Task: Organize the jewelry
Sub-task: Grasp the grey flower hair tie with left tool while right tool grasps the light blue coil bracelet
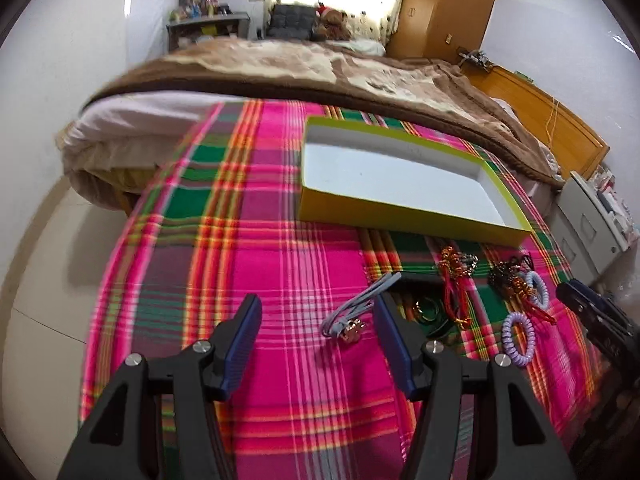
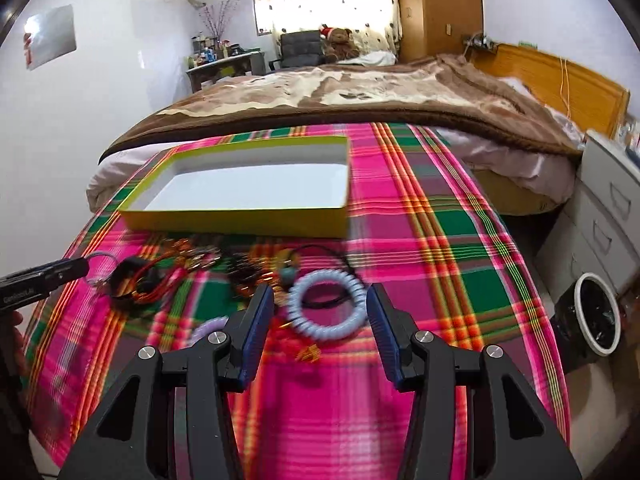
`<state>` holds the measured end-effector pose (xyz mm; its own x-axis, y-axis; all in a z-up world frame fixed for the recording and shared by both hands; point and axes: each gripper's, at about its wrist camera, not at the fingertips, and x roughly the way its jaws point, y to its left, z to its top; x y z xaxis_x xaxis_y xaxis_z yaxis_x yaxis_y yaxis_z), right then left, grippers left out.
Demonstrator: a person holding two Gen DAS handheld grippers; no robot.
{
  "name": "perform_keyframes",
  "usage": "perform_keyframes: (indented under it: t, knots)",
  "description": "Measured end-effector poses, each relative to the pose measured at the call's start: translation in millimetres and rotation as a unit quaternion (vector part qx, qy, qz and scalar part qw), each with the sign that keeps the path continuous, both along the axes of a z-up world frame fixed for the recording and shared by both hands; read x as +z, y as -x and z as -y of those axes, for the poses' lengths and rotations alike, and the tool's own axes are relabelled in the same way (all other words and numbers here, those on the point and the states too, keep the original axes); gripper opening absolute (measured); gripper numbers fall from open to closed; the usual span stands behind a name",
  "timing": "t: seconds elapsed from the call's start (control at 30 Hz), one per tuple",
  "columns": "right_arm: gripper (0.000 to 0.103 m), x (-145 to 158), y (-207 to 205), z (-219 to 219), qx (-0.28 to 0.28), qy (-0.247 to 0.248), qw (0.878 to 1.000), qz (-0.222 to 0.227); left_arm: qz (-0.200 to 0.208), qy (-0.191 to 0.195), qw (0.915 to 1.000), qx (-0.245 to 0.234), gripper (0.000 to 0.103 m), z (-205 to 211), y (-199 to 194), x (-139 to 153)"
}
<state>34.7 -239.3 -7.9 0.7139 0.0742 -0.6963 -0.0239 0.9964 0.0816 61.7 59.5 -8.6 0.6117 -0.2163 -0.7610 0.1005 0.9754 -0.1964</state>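
Note:
A yellow-green box (image 1: 400,216) with a white inside stands empty on the plaid cloth; it also shows in the right wrist view (image 2: 240,222). My left gripper (image 1: 318,306) is open above the cloth, with a grey cord and gold charm (image 1: 352,320) between its fingertips. Red tassel charms (image 1: 454,280), dark beads (image 1: 508,272) and a purple coil band (image 1: 518,338) lie to its right. My right gripper (image 2: 320,300) is open around a pale blue coil bracelet (image 2: 326,306). A black cord with a teal bead (image 2: 298,272) and red-black bangles (image 2: 140,284) lie beyond.
The plaid cloth (image 1: 280,272) covers a table at the foot of a bed with a brown blanket (image 2: 340,96). White drawers (image 2: 608,216) and a bin (image 2: 592,312) stand to the right. The left gripper enters the right wrist view at the left edge (image 2: 44,276).

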Motion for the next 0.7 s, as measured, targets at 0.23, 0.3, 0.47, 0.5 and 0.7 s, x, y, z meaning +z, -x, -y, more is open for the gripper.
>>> perform_keyframes:
  t: [0.23,0.3,0.47,0.5,0.7]
  knots:
    - [0.049,-13.2,-27.4,33.1,-0.017,-0.030,0.998,-0.048,-0.015,-0.004,0.9998,-0.016,0.058,4.2,-10.6,-9.8]
    - [0.049,-17.3,-33.5,35.0,-0.016,-0.025,0.998,-0.063,-0.018,-0.006,0.9997,-0.019,0.054,5.0,-11.5,-10.6]
    - [0.049,-24.1,-39.8,33.9,0.003,-0.049,0.995,-0.082,-0.027,-0.006,0.9995,-0.018,0.045,3.0,-15.9,-14.1]
    - [0.049,-24.9,-39.7,32.1,0.005,-0.041,0.996,-0.081,-0.027,-0.006,0.9995,-0.018,0.043,3.0,-16.7,-14.2]
    - [0.039,-25.4,-38.3,28.6,0.008,-0.034,0.996,-0.077,-0.033,-0.007,0.9988,-0.036,0.040,8.1,-20.2,-16.3]
